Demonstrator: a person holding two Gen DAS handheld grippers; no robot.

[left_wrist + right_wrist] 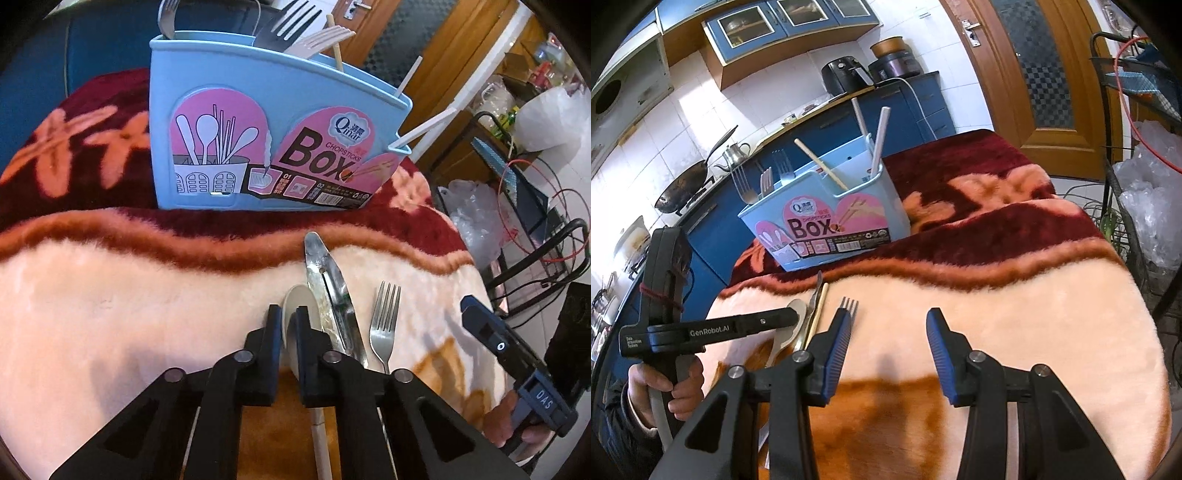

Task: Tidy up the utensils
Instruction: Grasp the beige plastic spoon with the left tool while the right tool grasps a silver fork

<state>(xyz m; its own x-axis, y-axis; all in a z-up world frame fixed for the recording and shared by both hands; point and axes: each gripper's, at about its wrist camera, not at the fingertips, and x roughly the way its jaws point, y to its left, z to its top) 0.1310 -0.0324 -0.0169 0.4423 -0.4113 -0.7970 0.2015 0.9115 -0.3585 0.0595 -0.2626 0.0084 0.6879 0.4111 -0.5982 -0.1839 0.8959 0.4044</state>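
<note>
1. Left gripper (pixel 286 317) has its fingers drawn close around the bowl of a white spoon (pixel 301 306), one finger on each side, so it pinches the spoon at the wide end. I judge that this grip leaves the handle free to go down into a compartment.
2. Right gripper (pixel 884 328) is spread wide and holds nothing. It hangs above the pale part of the blanket (pixel 1015 314), on the near side of the blue box (pixel 827 225), probably kept clear while the other hand works.
3. Just beside the spoon, on the side away from the left finger, lies a metal peeler-like tool (pixel 330 291), pointing toward the blue box.
4. Next along, a metal fork (pixel 384 317) lies flat, tines toward the blue box. These loose pieces lie together on the near side of it, within easy reach.
5. In the right wrist view a wooden chopstick (pixel 818 314) lies among them too.
6. Farther off stands the blue box, upright on the dark red part of the blanket. Forks (pixel 291 22) stand at one end, chopsticks (pixel 875 144) at the other, so it seems sorted by kind.
</note>
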